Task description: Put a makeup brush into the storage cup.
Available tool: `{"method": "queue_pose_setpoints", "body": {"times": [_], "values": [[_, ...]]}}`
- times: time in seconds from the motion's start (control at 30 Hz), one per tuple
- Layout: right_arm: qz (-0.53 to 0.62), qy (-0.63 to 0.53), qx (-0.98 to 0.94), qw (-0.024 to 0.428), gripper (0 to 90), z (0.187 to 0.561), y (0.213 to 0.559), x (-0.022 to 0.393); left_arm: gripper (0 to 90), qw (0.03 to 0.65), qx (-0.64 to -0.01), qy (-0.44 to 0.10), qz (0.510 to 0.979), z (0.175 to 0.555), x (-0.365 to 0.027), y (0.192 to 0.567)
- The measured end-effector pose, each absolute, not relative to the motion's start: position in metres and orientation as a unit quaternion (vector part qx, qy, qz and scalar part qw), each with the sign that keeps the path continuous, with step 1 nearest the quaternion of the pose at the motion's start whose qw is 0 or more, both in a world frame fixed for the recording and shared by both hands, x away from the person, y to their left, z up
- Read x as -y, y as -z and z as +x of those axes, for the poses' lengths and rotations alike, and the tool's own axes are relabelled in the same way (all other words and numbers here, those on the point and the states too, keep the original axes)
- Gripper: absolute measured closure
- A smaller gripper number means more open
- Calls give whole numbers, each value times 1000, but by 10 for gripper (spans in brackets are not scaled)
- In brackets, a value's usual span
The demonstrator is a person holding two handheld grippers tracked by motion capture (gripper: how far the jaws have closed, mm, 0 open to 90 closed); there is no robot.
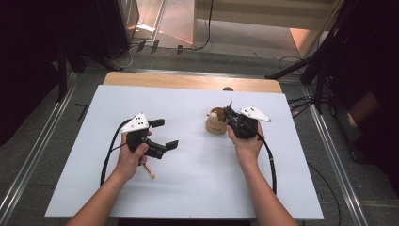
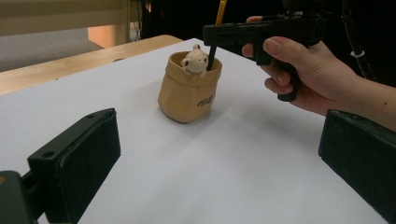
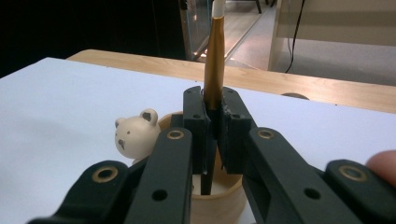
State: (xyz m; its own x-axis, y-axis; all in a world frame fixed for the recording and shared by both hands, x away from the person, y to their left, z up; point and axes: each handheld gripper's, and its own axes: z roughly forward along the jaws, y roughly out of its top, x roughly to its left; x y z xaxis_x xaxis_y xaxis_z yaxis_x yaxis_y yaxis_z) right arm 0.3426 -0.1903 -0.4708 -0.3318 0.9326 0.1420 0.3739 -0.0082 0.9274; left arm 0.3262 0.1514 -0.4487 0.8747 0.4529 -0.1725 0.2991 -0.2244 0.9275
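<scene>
Right gripper [image 3: 212, 123] clamped on an upright brush [image 3: 215, 56] — tip seemingly inside the bear cup [image 2: 187, 88], left gripper [image 1: 162, 134] held with fingers spread, nothing between them, white surface [image 1: 197, 188].

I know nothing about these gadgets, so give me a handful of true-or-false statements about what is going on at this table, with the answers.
1. The right gripper is shut on a pen standing upright over the bear cup. True.
2. The left gripper is clamped on the cup. False: its jaws stand wide apart with nothing between them, away from the cup.
3. A small bear head sits at the cup's rim. True.
4. The cup lies tipped on its side. False: it stands upright on the white board.
5. A wooden stick lies on the board near the left hand. True.
</scene>
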Motion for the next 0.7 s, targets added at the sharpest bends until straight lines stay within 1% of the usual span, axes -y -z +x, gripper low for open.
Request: {"method": "queue_pose_setpoints", "body": {"times": [0.2, 0.23, 0.3, 0.37, 0.43, 0.47, 0.57, 0.63, 0.7], "values": [[509, -499, -644, 277, 838, 343, 473, 191, 0, 575, -240, -68, 779, 326, -152, 448], [511, -503, -641, 274, 796, 343, 473, 192, 0, 575, -240, -68, 779, 326, -152, 448], [516, -515, -627, 275, 560, 341, 471, 193, 0, 575, -240, -67, 779, 326, -152, 448], [519, -518, -621, 279, 388, 340, 468, 194, 0, 576, -240, -67, 779, 326, -152, 448], [521, -525, -615, 274, 252, 339, 465, 196, 0, 576, -240, -66, 779, 326, -151, 448], [521, -527, -613, 274, 163, 339, 464, 198, 0, 576, -240, -66, 779, 326, -151, 448], [528, -534, -608, 259, 35, 339, 462, 201, 0, 576, -240, -65, 779, 326, -151, 448], [531, -533, -608, 254, 5, 339, 462, 203, 0, 576, -239, -66, 779, 326, -152, 448], [530, -533, -610, 249, 0, 338, 461, 203, 0, 577, -240, -67, 777, 327, -153, 448]]}}
